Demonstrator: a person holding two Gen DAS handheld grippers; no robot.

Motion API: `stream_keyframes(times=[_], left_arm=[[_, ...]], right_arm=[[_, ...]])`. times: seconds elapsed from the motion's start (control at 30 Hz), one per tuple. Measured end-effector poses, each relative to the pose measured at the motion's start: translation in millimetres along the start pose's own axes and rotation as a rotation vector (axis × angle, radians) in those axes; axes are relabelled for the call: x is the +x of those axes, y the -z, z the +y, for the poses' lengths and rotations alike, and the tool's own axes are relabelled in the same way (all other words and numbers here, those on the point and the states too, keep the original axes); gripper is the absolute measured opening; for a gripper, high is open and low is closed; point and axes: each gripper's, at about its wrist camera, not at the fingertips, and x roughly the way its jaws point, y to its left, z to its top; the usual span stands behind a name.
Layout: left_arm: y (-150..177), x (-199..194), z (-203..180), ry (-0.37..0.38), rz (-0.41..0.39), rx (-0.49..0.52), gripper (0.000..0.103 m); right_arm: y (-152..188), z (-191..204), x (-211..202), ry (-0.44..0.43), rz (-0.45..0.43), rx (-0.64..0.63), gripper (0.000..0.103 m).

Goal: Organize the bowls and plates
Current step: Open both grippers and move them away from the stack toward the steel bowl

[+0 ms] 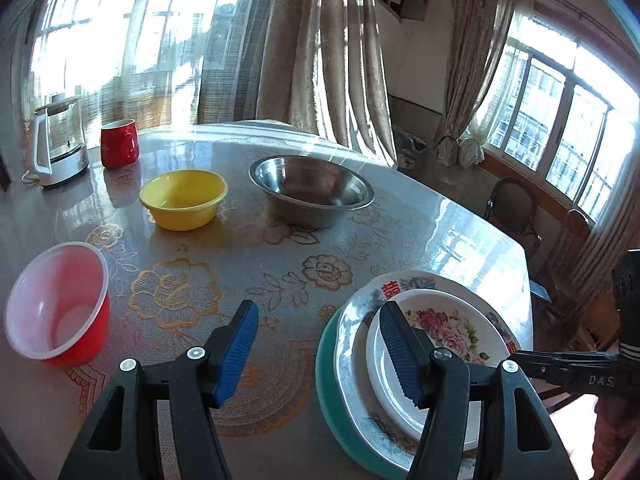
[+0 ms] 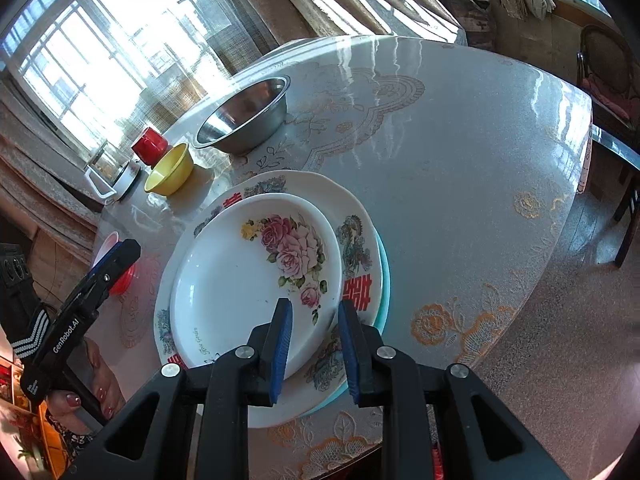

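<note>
Three stacked plates [image 2: 256, 280] and four bowls sat on the counter [image 2: 440, 200]; left gripper [image 1: 318, 350] fingers wide and empty, right gripper [image 2: 314, 346] fingers narrow, straddling the plates' rims.

Desk [image 1: 420, 216]: glossy floral cover.
Far left: kettle [image 1: 58, 142], red mug [image 1: 119, 143] just beside.
Middle: yellow bowl [image 1: 183, 199], steel bowl [image 1: 311, 190], apart.
Left edge: red cup [image 1: 60, 304], tilted.
Near right: teal plate [image 1: 325, 364], bottom of stack.

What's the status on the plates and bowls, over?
Left gripper open, empty. Right gripper narrowly open above white rose-patterned plate atop plate stack. Round steel bowl, yellow plastic bowl, red plastic bowl unstacked. Nothing blocking.
</note>
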Motion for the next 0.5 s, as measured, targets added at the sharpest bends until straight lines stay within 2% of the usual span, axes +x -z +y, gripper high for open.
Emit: stream_keyframes(times=[0.1,0.13,0.17,0.27,0.4,0.5], left_arm=[[2.2,3.6,0.0,-0.046,-0.005,-0.004,0.073],[4.6,4.3,0.2,-0.07,-0.007,-0.005,0.082],[5.2,5.3,0.3,-0.086,-0.012,-0.005,0.085],[7.3,7.8,1.9,-0.103,-0.006,-0.01,0.086],[9.3,11.9,6.7,-0.179,-0.001,-0.019,0.089],[9.9,16.0,14.8,-0.203,0.021,-0.05,0.089]], right_arm=[[0.4,5.1,1.7,0.03,-0.014,-0.03,0.025],[0.3,5.5,2.0,0.032,-0.015,-0.034,0.025],[0.1,5.1,2.3,0.031,-0.015,-0.032,0.025],[-0.7,2.3,1.9,0.019,-0.016,-0.017,0.025],[-1.2,4.6,-4.7,0.012,-0.052,-0.037,0.026],[-2.7,6.9,-7.2,0.019,-0.069,-0.053,0.027]])
